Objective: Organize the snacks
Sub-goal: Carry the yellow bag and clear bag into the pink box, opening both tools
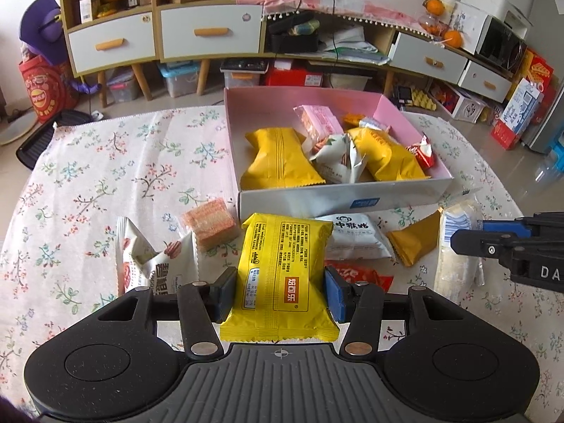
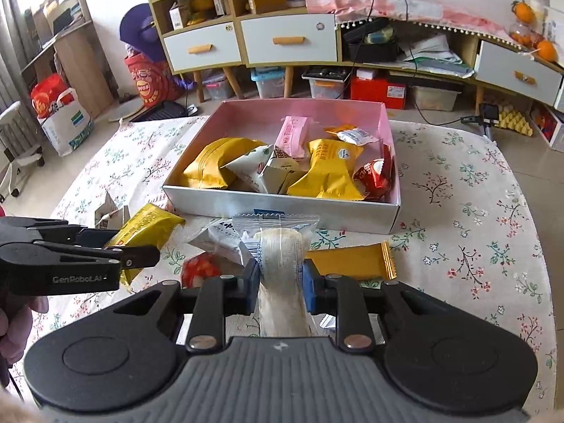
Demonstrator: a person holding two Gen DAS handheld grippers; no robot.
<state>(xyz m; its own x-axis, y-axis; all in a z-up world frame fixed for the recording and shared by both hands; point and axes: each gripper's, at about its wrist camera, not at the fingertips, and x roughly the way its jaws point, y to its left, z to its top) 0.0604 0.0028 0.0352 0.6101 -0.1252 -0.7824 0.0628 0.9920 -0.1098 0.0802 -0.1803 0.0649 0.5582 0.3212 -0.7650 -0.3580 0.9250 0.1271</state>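
My left gripper [image 1: 280, 290] is shut on a yellow snack packet [image 1: 282, 275], held above the table just in front of the pink-lined box [image 1: 338, 202]. My right gripper [image 2: 280, 282] is shut on a clear-wrapped pale roll snack [image 2: 280, 264], held in front of the same box [image 2: 282, 211]. The box holds several packets: yellow, white, pink and red. Each gripper shows at the edge of the other's view, the right one [image 1: 469, 241] and the left one [image 2: 141, 257].
Loose snacks lie on the floral tablecloth [image 1: 105, 162] before the box: a white packet [image 1: 356, 236], an orange-yellow bar [image 2: 349, 259], a red packet [image 1: 359, 275], a wafer block [image 1: 209, 224], a white nut packet [image 1: 155, 264]. Cabinets and storage bins stand beyond the table.
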